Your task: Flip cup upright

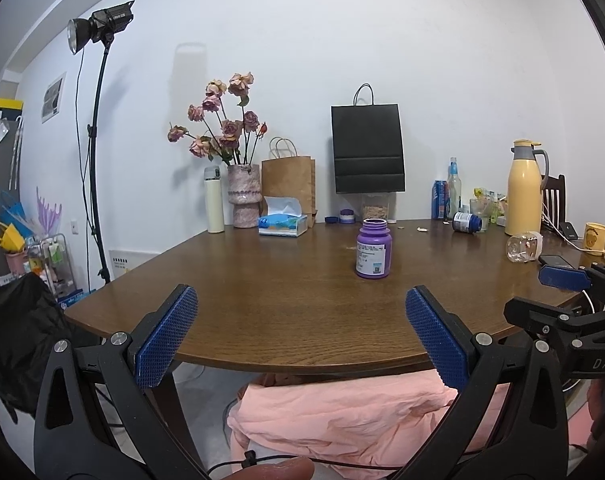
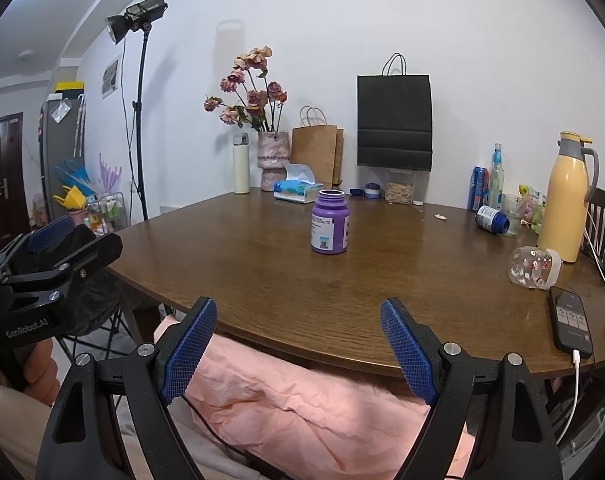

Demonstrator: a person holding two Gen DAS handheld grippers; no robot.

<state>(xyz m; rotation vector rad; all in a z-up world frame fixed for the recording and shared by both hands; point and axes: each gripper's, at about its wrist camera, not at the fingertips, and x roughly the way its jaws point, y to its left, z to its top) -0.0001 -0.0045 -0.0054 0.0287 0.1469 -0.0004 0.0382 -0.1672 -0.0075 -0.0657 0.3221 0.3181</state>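
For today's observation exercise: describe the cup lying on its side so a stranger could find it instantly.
Find the tall yellow thermos jug at the table's right end. Just in front of it lies the clear cup, tipped on its side beside a black phone. Unlike its neighbours, it is see-through with small red-and-white dots.

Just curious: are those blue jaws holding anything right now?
No. Both the left gripper and right gripper are open and empty, short of the table.

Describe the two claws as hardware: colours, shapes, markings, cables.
Both are alike: the left claw and right claw have black, matte, triangular-cutout frames with silver screw heads, and flat fingers faced in blue cross-hatched pads. White lettering shows on the bodies: "GenRobot.AI" on the left, "DAS" partly visible on the right. A thin black cable runs beneath the left.
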